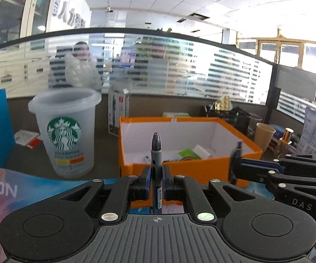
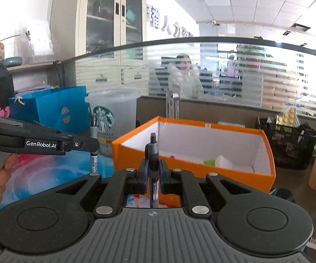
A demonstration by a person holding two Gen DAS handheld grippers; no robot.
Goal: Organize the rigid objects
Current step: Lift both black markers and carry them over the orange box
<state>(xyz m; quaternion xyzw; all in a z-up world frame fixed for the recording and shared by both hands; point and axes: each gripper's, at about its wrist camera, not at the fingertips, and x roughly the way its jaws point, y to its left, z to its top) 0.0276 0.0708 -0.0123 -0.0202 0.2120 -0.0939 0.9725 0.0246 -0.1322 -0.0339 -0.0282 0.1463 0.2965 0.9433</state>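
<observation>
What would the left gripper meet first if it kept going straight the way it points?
Probably the near wall of the orange box, which sits right ahead of the left gripper and its held pen. Depth is unclear; it may clear the rim.

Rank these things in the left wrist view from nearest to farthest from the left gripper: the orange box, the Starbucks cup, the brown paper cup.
1. The orange box: straight ahead of the left gripper, just beyond the pen it holds.
2. The Starbucks cup: ahead to the left, slightly beyond the box's front wall.
3. The brown paper cup: far right, behind the box.
</observation>
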